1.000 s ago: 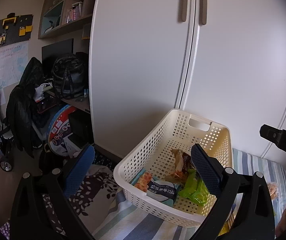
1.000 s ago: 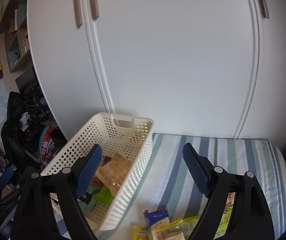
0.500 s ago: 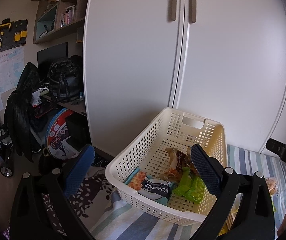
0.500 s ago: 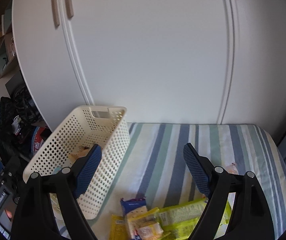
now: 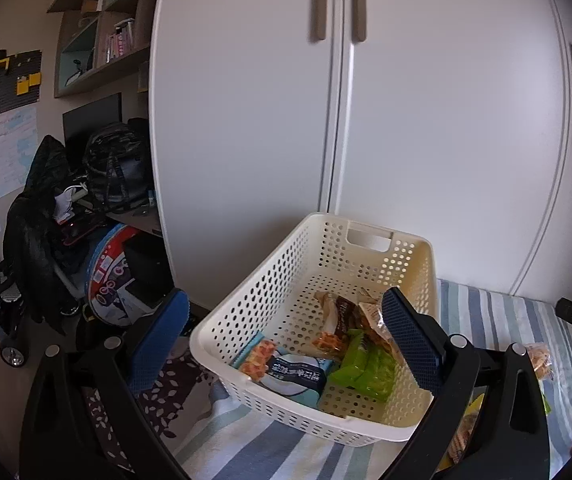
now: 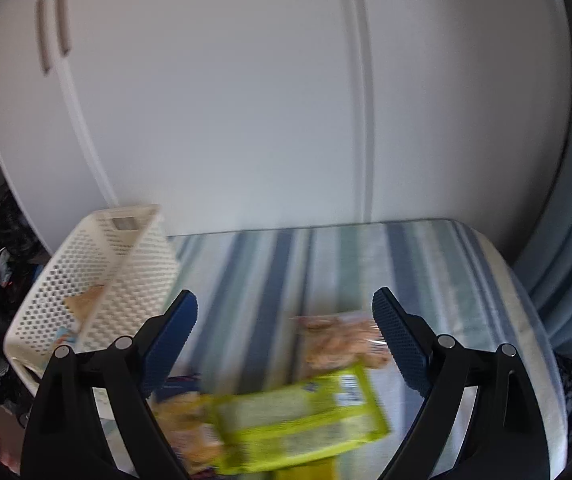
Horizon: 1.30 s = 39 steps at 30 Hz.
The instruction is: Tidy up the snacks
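Both grippers, left (image 5: 282, 340) and right (image 6: 284, 334), gape wide and empty; cream basket (image 5: 270, 280) holds several snack packets, while a yellow-green packet (image 6: 301, 420) lies blurred on the striped cloth (image 6: 365, 264) beneath the right one.

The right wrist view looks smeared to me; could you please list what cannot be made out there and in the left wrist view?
- Right wrist view: motion blur smears the yellow-green packet and the clear biscuit bag; no print is readable.
- Right wrist view: the basket contents are mostly hidden behind its perforated wall.
- Left wrist view: the loose snacks on the striped cover are masked by the left tongs.
- Left wrist view: the right tongs are cut off by the right edge.
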Available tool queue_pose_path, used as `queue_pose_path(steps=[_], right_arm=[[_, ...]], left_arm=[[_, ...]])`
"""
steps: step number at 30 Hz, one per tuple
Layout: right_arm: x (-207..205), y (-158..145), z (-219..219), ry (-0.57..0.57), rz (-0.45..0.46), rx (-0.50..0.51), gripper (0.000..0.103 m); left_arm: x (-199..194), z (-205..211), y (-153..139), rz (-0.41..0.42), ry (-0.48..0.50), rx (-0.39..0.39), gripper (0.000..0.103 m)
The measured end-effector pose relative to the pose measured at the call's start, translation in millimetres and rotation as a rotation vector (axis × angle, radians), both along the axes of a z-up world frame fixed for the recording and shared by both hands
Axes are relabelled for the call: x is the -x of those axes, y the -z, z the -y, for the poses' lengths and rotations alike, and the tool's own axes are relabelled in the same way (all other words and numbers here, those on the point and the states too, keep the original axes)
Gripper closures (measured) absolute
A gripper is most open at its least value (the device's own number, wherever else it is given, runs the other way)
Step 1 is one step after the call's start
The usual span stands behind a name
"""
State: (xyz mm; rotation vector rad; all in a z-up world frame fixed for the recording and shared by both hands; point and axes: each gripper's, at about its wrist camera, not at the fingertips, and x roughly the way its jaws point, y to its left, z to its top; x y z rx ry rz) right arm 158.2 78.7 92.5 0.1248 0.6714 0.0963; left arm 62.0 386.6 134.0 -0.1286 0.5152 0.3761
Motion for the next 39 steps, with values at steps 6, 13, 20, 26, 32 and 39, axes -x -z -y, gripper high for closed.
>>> queue_pose_path(steps=[6, 13, 20, 26, 32, 39], right_arm=[[-15, 20, 54, 0.089, -0.101, -0.086, 0.014], [-31, 57, 76, 0.104, -0.251, -0.276, 0.014], [-45, 91, 72, 0.116, -0.367, -0.397, 0.014], [-43, 96, 74, 0.161, -0.387, -0.436, 0.014], [-25, 85, 82, 0.122, -0.369, -0.486, 0.014], [-42, 96, 76, 0.09, -0.43, -0.593, 0.014]], left_arm=[[0, 9, -6, -0.003, 0.046, 0.019, 0.004], [0, 32, -13, -0.002, 0.111, -0.004, 0.004], [0, 42, -15, -0.02, 0.17, 0.025, 0.004], [-1, 49, -14, -0.029, 0.187, 0.015, 0.004], [-5, 57, -11, -0.044, 0.226, 0.028, 0.004], [-7, 74, -6, -0.068, 0.278, 0.027, 0.004]])
